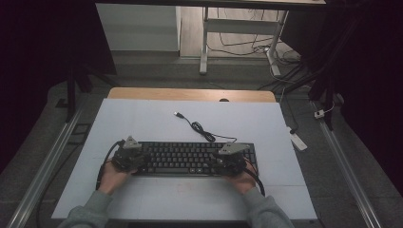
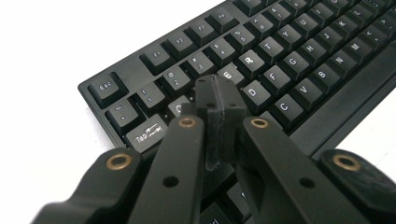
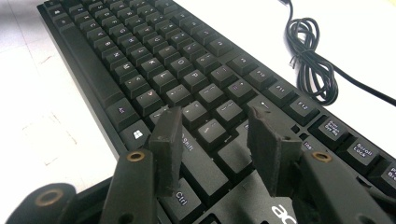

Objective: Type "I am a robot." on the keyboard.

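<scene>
Here the keyboard (image 1: 190,159) lies flat on the white table (image 1: 142,123), near its front edge, its cable (image 1: 202,130) coiled loosely just behind it. The left gripper (image 1: 127,156) sits over the keyboard's left end; in the left gripper view (image 2: 219,116) its jaws are pressed together with nothing between them, tips above the Q and W keys. The right gripper (image 1: 230,159) hovers over the right end; in the right gripper view (image 3: 217,140) its jaws stand apart above the Shift and Enter keys, empty.
</scene>
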A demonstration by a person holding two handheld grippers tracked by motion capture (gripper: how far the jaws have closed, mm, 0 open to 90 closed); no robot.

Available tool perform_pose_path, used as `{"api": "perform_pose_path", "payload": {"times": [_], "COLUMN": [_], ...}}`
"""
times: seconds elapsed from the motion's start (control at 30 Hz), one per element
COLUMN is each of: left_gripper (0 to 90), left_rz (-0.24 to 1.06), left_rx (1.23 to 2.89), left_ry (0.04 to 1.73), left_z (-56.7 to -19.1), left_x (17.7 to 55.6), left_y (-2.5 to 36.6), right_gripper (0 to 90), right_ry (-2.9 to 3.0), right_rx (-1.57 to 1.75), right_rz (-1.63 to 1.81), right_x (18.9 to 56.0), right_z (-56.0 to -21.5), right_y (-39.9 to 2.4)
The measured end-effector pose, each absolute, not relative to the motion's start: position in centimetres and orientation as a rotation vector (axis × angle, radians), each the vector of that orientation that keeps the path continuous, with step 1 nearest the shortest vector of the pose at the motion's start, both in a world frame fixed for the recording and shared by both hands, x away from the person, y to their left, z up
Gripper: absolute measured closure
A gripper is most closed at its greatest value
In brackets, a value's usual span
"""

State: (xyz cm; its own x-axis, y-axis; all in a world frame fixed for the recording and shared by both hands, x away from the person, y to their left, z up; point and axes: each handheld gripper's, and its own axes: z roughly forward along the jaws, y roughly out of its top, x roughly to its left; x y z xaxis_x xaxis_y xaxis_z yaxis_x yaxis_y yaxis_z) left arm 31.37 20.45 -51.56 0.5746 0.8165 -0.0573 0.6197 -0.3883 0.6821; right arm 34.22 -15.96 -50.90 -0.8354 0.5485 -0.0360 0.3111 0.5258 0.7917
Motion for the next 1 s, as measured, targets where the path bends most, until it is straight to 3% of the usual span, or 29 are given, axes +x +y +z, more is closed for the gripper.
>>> {"api": "perform_pose_path", "payload": {"times": [1.0], "left_gripper": [88.8], "left_rz": [0.408], "left_rx": [2.154], "left_ry": [1.130], "left_z": [-51.85], "left_x": [31.27], "left_y": [20.03], "right_gripper": [55.6], "right_ry": [2.484], "right_rx": [0.720], "right_rz": [1.210], "right_x": [34.19], "right_z": [-50.85], "right_y": [-15.96]}}
